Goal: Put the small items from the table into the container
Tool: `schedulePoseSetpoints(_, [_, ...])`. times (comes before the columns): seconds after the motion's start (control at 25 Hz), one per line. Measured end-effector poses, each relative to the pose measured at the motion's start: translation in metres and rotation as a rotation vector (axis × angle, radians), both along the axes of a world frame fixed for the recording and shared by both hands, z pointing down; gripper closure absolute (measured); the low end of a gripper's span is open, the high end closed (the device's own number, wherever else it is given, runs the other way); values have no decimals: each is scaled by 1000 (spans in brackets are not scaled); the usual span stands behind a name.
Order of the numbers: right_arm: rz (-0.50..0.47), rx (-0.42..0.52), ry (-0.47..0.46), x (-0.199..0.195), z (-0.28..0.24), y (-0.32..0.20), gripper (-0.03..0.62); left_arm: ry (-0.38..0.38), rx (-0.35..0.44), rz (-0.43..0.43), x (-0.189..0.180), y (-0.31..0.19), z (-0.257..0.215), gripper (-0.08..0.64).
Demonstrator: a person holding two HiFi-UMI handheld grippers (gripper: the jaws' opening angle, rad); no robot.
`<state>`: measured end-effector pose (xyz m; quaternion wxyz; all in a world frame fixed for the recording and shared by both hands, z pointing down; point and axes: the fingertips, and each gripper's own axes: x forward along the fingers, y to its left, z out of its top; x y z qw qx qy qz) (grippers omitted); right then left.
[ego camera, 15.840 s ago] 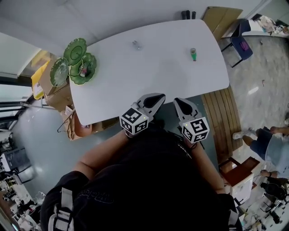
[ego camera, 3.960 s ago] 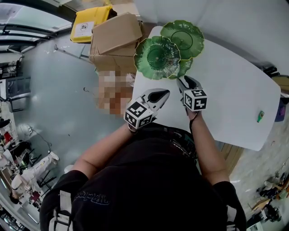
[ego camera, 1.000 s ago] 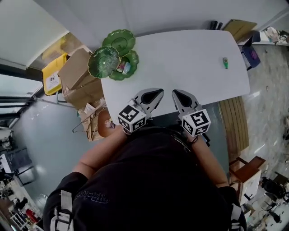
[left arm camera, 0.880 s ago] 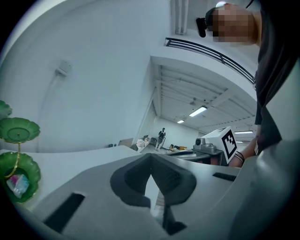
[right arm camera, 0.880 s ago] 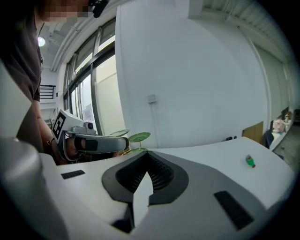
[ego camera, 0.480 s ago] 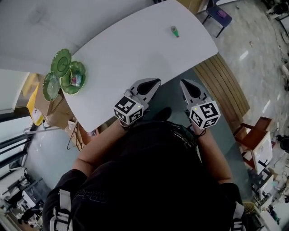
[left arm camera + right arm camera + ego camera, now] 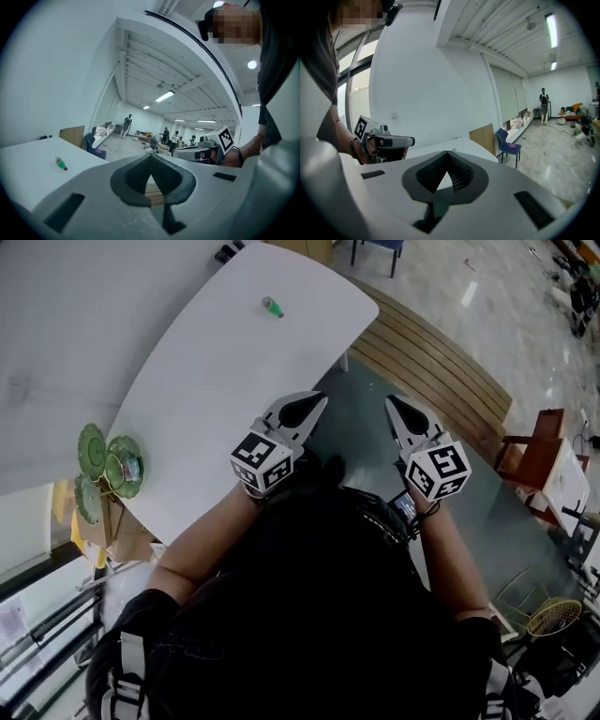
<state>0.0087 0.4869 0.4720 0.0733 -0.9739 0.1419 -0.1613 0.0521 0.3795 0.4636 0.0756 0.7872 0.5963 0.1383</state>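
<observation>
One small green item (image 7: 272,307) was all I could see on the white table (image 7: 216,381). It lay near the far end, well apart from the cluster of green dishes (image 7: 108,470) at the opposite end, which I took for the container. Both tools were empty: the left gripper (image 7: 317,405) had its jaws pressed together on nothing, and the right gripper (image 7: 394,407) was the same. They hung side by side at the table's near edge, the right one over the floor. I judged the step in hand to be the approach to that item. The next move called for reaching across to it, spreading one pair of jaws and pinching it for the carry to the dishes.
</observation>
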Motion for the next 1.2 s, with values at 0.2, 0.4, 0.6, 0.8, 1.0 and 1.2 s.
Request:
schedulePoseSetpoints(0.2, [58,-10,-8,7,0,33,576,-16,1,58,16,34,7,554])
schedulePoseSetpoints(0.4, [79,-11,-12,46,-5,49,575,-47,-8,36,62,50,11,555])
schedulePoseSetpoints(0.6, [72,-9,-29,99,-14,55,576,-44,-33,18,114,54,2,554])
schedulePoseSetpoints(0.8, [9,-24,-34,159,-21,41,575,-58,-44,-59,173,29,1,554])
schedulePoseSetpoints(1.0, [-101,-18,-49,225,-18,12,575,-61,-47,-165,217,-9,2,554])
schedulePoseSetpoints(1.2, [-282,-15,-66,290,-6,-26,575,-84,-21,-304,246,-48,17,555])
